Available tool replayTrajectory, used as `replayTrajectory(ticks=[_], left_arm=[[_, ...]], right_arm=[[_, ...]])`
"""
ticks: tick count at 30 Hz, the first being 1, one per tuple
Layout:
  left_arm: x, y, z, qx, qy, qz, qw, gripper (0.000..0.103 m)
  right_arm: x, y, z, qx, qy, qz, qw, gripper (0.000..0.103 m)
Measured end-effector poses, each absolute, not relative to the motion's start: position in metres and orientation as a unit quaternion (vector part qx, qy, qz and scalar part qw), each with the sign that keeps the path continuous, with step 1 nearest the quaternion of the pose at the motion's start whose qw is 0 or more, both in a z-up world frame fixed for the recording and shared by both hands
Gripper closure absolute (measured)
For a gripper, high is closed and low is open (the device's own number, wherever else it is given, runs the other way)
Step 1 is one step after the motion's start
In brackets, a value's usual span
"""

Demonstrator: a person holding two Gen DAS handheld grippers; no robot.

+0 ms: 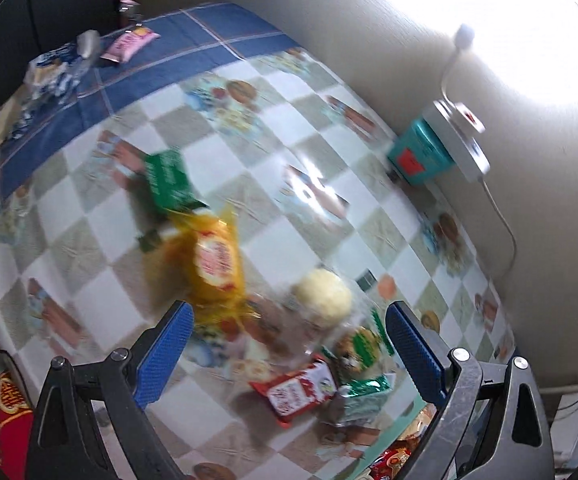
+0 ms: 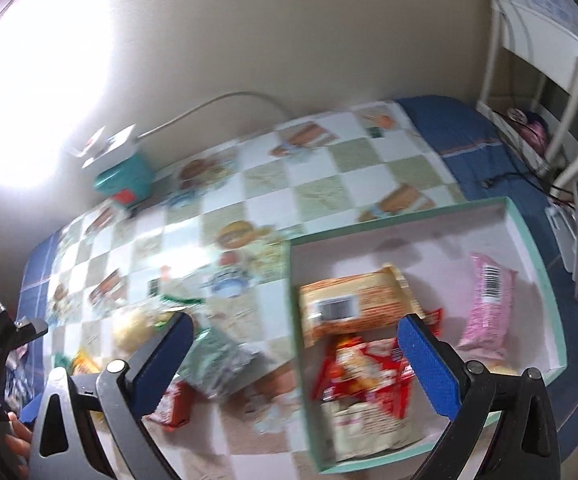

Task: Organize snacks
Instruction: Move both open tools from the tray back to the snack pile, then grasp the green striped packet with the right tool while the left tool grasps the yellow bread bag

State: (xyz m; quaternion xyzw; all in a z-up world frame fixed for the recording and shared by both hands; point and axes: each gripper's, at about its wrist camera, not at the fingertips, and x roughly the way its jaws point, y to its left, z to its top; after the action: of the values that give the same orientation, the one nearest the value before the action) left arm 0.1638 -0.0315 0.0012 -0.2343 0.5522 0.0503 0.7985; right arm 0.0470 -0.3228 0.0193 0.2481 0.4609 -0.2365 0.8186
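The snacks lie in two groups. In the right wrist view a shallow mint-rimmed cardboard tray with a white floor (image 2: 537,264) fills the lower right of the frame and holds four packets: an orange biscuit packet with a barcode label (image 2: 353,304), a pink packet with a barcode (image 2: 487,312), a red-and-white crinkled packet (image 2: 369,372) and a cream-coloured packet (image 2: 361,428) at the tray's near edge.

In the left wrist view a loose cluster lies low in the frame: a yellow-orange wrapped cake (image 1: 215,264), a dark green flat packet (image 1: 169,180) just above it, a pale round bun in clear wrap (image 1: 323,292), a red-and-white small packet (image 1: 293,392) and a silver-green foil packet (image 1: 359,398) beside it. Far off at the upper left lie a pink sachet (image 1: 129,44) and a blue-and-white wrapper (image 1: 51,68).

The left tongs (image 1: 289,344) hang wide apart above the cluster, gripping nothing, tilted down at the worktop. The right tongs (image 2: 295,352) are likewise spread wide and hold nothing, straddling the tray's left wall.

Both views are motion-blurred. The worktop carries a glossy checked cloth with food prints and a blue border (image 1: 249,128). Against the beige wall (image 1: 329,20) sits a teal box (image 1: 419,156) with a white lamp base (image 1: 459,136) on top.
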Motion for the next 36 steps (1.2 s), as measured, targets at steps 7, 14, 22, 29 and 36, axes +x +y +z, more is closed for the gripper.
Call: replayTrajectory(ticks=[7,14,22,29,36], left_arm=[[0.157,0.020,0.018,-0.247,0.539,0.077,0.801,0.006],[0.150,0.064,0.022,-0.266,0.534,0.098,0.796,0.006],[0.139,0.102,0.015,-0.290,0.536,0.106,0.786,0.006],[0.137,0.113,-0.002,-0.295,0.554,0.103,0.772,0.006],[0.151,0.104,-0.017,-0.277,0.572,0.094,0.766,0.006]], right_arm=[[0.063,-0.269,0.034,0.217,0.472,-0.194,0.832,0.000],[0.062,-0.243,0.040,0.226,0.478,-0.184,0.829,0.000],[0.046,-0.253,0.039,0.245,0.480,-0.210,0.816,0.000],[0.037,-0.276,0.029,0.272,0.482,-0.237,0.798,0.000],[0.046,-0.279,0.010,0.273,0.499,-0.243,0.786,0.000]])
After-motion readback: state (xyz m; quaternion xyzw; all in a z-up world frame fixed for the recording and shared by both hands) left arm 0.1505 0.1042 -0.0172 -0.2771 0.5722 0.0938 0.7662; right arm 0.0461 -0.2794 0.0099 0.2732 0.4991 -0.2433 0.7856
